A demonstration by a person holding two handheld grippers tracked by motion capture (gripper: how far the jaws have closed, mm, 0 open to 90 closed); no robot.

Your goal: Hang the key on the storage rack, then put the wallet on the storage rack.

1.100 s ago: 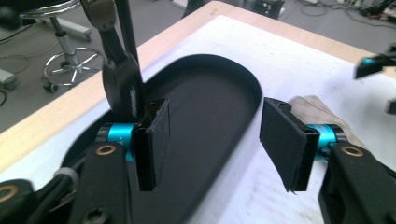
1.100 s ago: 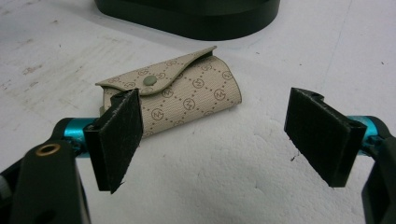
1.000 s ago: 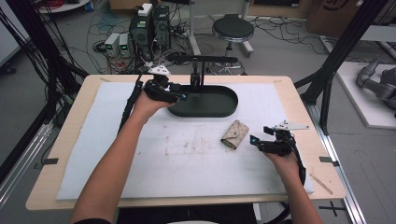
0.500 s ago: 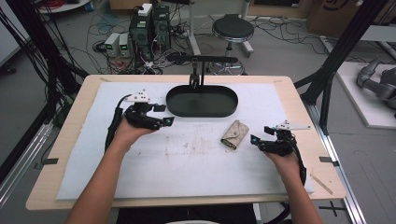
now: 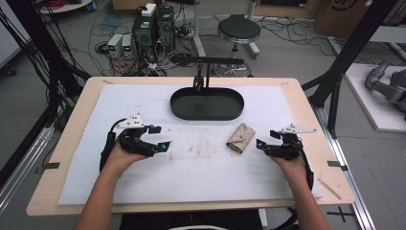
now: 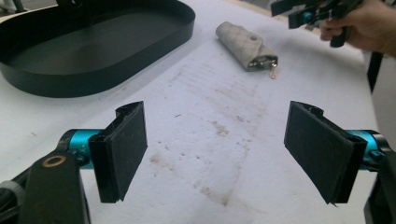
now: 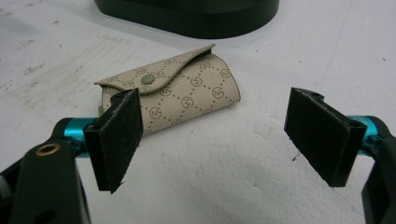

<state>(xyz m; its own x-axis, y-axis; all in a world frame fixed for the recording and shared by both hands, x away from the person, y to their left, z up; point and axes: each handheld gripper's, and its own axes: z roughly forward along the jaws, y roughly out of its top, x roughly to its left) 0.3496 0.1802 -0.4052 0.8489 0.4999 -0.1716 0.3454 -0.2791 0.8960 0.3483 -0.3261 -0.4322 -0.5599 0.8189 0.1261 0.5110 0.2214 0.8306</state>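
A beige patterned key pouch (image 5: pixel 241 138) (image 7: pixel 177 93) (image 6: pixel 246 46) lies flat on the white mat, snap flap closed, right of centre. A black oval tray (image 5: pixel 207 103) (image 6: pixel 56 79) stands behind it, empty inside. My right gripper (image 5: pixel 260 144) (image 7: pixel 215 140) is open just to the right of the pouch, jaws pointing at it and a short gap away. My left gripper (image 5: pixel 160 138) (image 6: pixel 224 149) is open over the mat's left half, holding nothing, its jaws aimed toward the pouch and tray.
A black stand (image 5: pixel 210 64) with a horizontal bar rises behind the tray. The white mat (image 5: pixel 191 177) covers most of the wooden table (image 5: pixel 335 158). A small wooden stick (image 5: pixel 330 188) lies near the right front corner. Stool, cables and computers stand beyond the far edge.
My left gripper has drawn back from the tray toward the person and down to the left half of the mat. The right gripper and pouch have stayed put.
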